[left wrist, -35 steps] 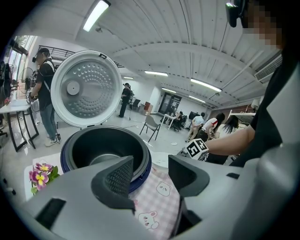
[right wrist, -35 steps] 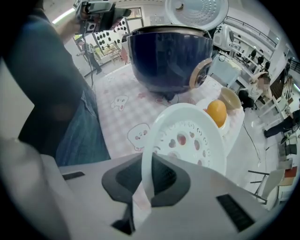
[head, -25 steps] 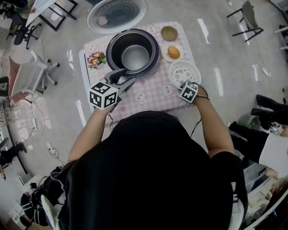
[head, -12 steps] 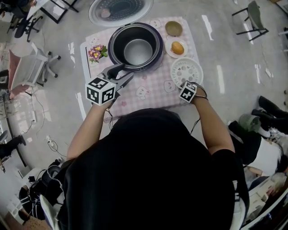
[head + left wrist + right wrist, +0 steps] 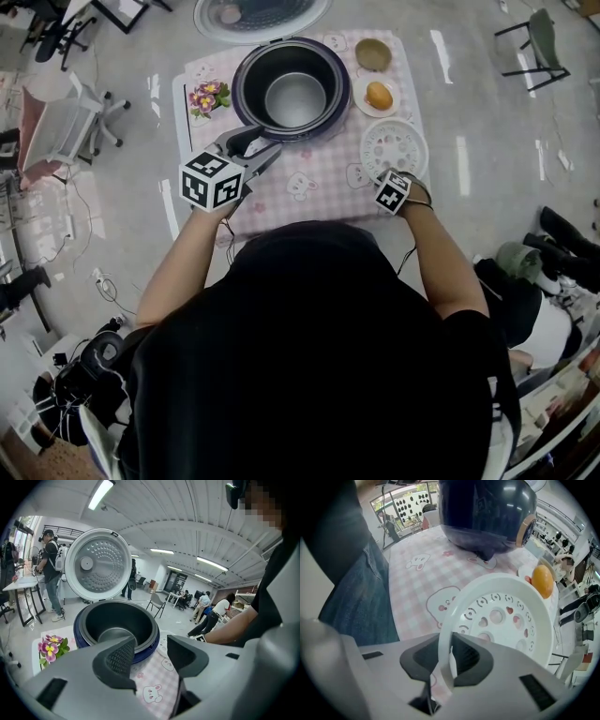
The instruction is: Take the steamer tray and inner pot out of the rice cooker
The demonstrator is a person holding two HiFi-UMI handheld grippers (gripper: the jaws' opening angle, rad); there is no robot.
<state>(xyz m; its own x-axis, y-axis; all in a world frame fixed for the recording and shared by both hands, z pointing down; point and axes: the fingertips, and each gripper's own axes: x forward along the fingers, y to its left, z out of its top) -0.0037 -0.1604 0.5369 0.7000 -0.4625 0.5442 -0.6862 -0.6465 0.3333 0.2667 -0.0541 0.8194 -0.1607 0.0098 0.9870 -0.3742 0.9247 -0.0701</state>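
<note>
While the right gripper [image 5: 449, 656] has just been easing its jaws off the rim of the steamer tray [image 5: 506, 616] — parked on the cloth [image 5: 319, 192], right of centre — we see the inner pot [image 5: 295, 98] sitting in the rice cooker [image 5: 240, 89] at top centre, just up-right of our wide-open, empty left gripper [image 5: 253, 150], the nearer one.

Head view looks steeply down from high above, the rice cooker [image 5: 286, 89] near the top of frame; left gripper view sits low, close in front of the cooker, facing its open mouth; right gripper view hugs the steamer tray [image 5: 506, 616] beside the cooker, which all three views share
</note>
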